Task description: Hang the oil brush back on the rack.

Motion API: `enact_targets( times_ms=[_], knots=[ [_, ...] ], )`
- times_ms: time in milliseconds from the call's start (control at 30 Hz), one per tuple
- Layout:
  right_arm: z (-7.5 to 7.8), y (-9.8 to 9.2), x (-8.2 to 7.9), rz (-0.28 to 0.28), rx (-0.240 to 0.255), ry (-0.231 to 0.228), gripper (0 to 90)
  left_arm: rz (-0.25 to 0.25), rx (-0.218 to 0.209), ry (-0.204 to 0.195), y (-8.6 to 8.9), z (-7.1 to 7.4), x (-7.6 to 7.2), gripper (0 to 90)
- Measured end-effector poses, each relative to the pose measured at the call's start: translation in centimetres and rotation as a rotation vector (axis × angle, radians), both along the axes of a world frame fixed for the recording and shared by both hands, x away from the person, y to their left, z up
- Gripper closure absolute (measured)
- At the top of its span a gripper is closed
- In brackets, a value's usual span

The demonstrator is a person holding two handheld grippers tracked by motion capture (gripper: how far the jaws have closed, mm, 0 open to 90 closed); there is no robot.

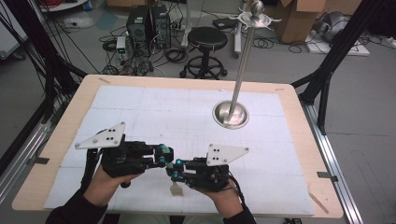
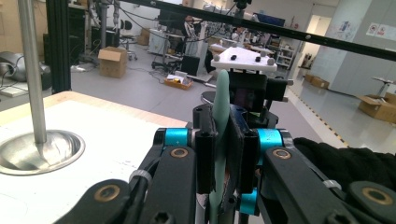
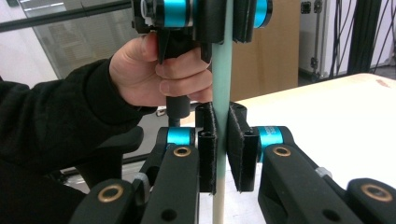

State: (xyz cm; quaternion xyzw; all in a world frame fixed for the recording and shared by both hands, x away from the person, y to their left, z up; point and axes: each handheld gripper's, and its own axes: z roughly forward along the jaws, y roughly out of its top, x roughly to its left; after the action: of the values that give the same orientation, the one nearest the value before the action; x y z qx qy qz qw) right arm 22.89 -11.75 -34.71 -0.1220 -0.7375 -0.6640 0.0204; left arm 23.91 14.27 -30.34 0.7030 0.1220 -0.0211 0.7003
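A thin pale green strip (image 3: pixel 222 70) stands upright between both grippers near the table's front edge. Its cream lower end (image 1: pixel 176 189) hangs below them toward the white mat. My left gripper (image 1: pixel 164 154) comes in from the left and is shut on the strip (image 2: pixel 221 93), with its pads pressed on both flat sides. My right gripper (image 1: pixel 175 169) faces it from the right, a little lower. In the right gripper view its jaws (image 3: pixel 222 140) are shut on the same strip, just under the left gripper (image 3: pixel 224 18) and the hand holding it.
A steel stand with a round dished base (image 1: pixel 230 114) and a tall pole (image 1: pixel 243 65) stands on the mat's far right part (image 2: pixel 37 151). A white gridded mat (image 1: pixel 187 107) covers the wooden table (image 1: pixel 299 107). A black stool (image 1: pixel 207 39) is on the floor beyond.
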Motion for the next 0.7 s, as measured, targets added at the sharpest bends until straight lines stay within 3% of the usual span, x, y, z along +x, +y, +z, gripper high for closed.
enact_targets(
  times_ms=[33, 133, 233, 367, 467, 567, 700],
  knots=[
    [0.0, 0.0, 0.0, -0.001, 0.001, 0.004, 83.0, 0.005, -0.007, -0.005, 0.1, 0.0, 0.0, 78.1],
    [-0.1, -0.2, 0.1, -0.015, -0.016, 0.015, 83.1, 0.04, -0.059, 0.024, 0.7, -0.2, 0.3, 55.7],
    [-0.2, -0.6, 0.2, -0.031, -0.022, 0.028, 83.1, 0.065, -0.078, 0.034, 1.9, -0.6, 0.5, 45.3],
    [-0.1, -1.3, 0.6, -0.064, -0.018, 0.033, 83.1, 0.151, -0.061, 0.012, 3.7, -1.5, 0.5, 30.2],
    [0.0, -1.9, 1.1, -0.101, -0.016, 0.036, 83.1, 0.259, 0.004, -0.006, 5.1, -2.5, 0.4, 17.2],
    [0.4, -2.5, 1.7, -0.14, -0.022, 0.026, 83.2, 0.302, 0.035, -0.024, 6.3, -3.6, 0.4, 16.5],
    [1.1, -3.3, 2.8, -0.185, -0.026, 0.018, 83.1, 0.347, 0.042, -0.058, 7.3, -5.2, 0.6, 16.4]
  ],
)
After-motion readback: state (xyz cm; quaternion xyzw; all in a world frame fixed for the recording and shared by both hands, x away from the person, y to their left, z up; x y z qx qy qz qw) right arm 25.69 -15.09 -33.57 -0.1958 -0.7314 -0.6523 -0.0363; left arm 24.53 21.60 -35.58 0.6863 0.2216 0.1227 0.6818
